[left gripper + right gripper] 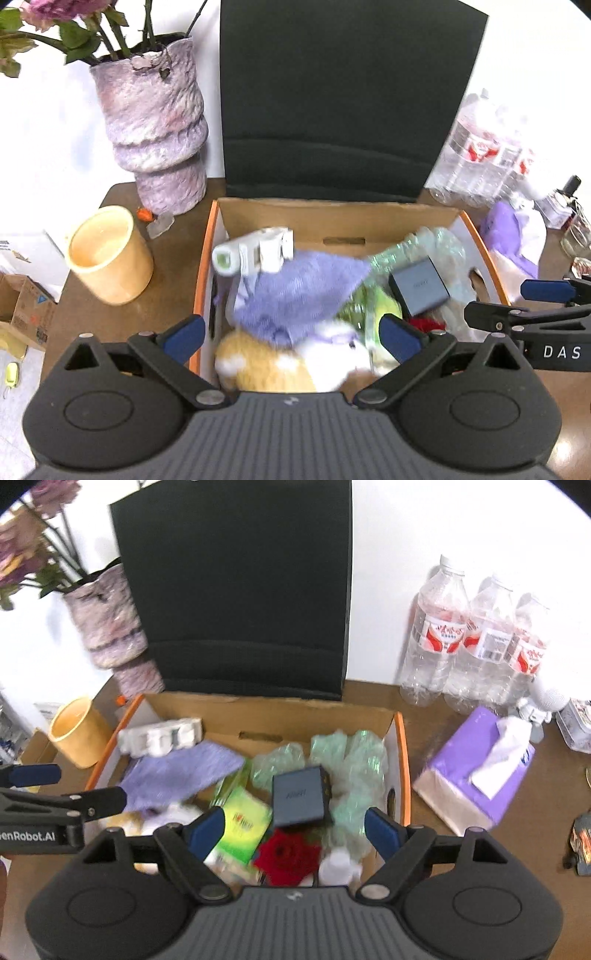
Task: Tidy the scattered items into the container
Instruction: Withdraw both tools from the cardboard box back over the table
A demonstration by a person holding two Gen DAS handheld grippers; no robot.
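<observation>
An orange-rimmed cardboard box (pixel 332 218) (pixel 273 716) on a brown table holds several items. Among them are a purple cloth (pixel 303 291) (pixel 181 771), a white device (pixel 255 251) (pixel 162 734), a dark grey box (pixel 419 288) (pixel 301 794) and green bubble wrap (pixel 347 753). A green packet (pixel 243 823), a red rose (pixel 288 853) and an orange-and-white plush (pixel 266 365) lie in there too. My left gripper (pixel 291 336) hangs open over the box's near left part, nothing between its fingers. My right gripper (pixel 295 829) is open above the near right part, also empty.
A black board (pixel 332 92) stands behind the box. A purple vase with flowers (pixel 155 122) and a yellow cup (pixel 110 254) stand to the left. Water bottles (pixel 476 638), a purple tissue pack (pixel 476 764) and a small toy (pixel 580 845) are on the right.
</observation>
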